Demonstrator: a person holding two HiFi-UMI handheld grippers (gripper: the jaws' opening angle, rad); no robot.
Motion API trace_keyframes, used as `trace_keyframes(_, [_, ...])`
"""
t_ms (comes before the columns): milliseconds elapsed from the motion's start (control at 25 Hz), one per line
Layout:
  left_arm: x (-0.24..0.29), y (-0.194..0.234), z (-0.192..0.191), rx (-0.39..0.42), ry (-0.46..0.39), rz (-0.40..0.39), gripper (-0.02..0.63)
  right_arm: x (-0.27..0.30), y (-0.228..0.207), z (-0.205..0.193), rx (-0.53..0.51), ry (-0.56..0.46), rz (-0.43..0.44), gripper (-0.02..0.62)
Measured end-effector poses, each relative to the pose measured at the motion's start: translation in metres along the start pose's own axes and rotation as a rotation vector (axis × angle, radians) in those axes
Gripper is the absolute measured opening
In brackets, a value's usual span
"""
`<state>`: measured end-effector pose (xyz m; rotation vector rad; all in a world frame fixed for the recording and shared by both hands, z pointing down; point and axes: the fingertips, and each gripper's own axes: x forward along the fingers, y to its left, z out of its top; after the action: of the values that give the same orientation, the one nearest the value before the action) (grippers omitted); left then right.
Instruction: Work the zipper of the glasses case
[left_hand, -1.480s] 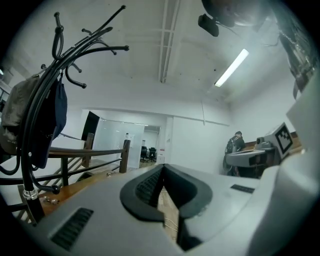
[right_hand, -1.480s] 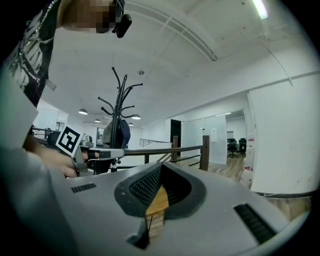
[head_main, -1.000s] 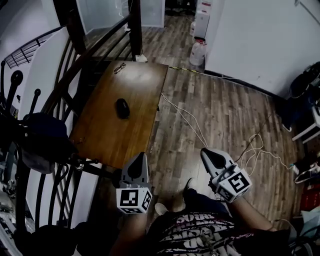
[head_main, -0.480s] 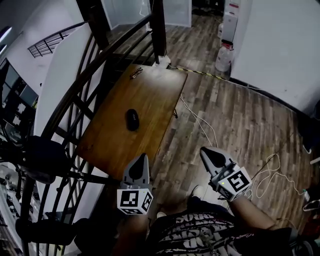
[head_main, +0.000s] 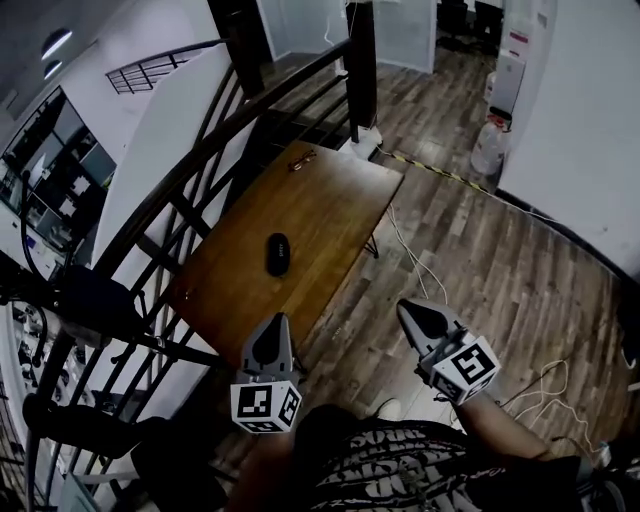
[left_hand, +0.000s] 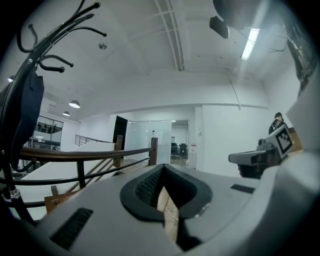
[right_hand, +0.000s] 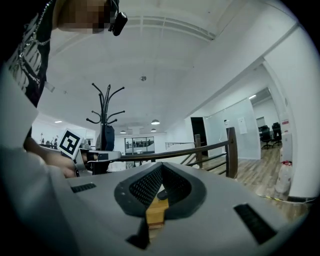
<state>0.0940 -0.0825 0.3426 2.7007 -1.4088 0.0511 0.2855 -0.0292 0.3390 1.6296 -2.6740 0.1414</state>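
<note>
Approach is the step in hand, as we judge it: the zipper has not been touched and neither tool is anywhere near it. We see the glasses case (head_main: 277, 254), a dark oval pouch, lying alone near the middle of the wooden table (head_main: 335, 205), which stands beside the curved dark railing (head_main: 200, 160). At the table's far end lies a small object (head_main: 301, 160), perhaps a pair of spectacles, though we cannot tell for sure. The left gripper (head_main: 272, 335) hangs just short of the table's near corner, and the right gripper (head_main: 416, 315) is out over the plank floor (head_main: 470, 250), well apart from the case. Both point roughly forward. In each gripper view the ribbed pads meet in a closed wedge with nothing caught between them, so both tongs are closed and empty. We cannot make out from here which way the zipper runs or where its pull sits. The next move, we think, calls for stepping up to the table, bringing both tools down over the case and parting the jaws. One tool would then pin the case's body while the other finds and pinches the small pull tab.
</note>
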Motion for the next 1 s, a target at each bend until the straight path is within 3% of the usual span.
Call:
trace_keyframes(240, [-0.011,0.028,0.006,0.009,0.009,0.106,0.008,0.033,0.008,0.003,0.006,0.007,0.103,-0.002])
trace_keyframes(440, [0.001,0.067,-0.013,-0.017,0.043,0.162,0.008,0.065,0.012,-0.015,0.009,0.063,0.150,-0.002])
trace_keyframes(640, [0.046,0.106,-0.031,-0.057,0.078,0.155,0.008,0.113,-0.002,-0.031,0.001,0.127,0.151,-0.002])
trace_keyframes(840, [0.093,0.148,-0.060,-0.039,0.097,0.110,0.008,0.172,-0.005,-0.057,-0.027,0.164,0.156,-0.002])
trace_keyframes(1000, [0.135,0.192,-0.095,-0.047,0.181,0.107,0.008,0.226,0.000,-0.067,-0.045,0.200,0.205,-0.002])
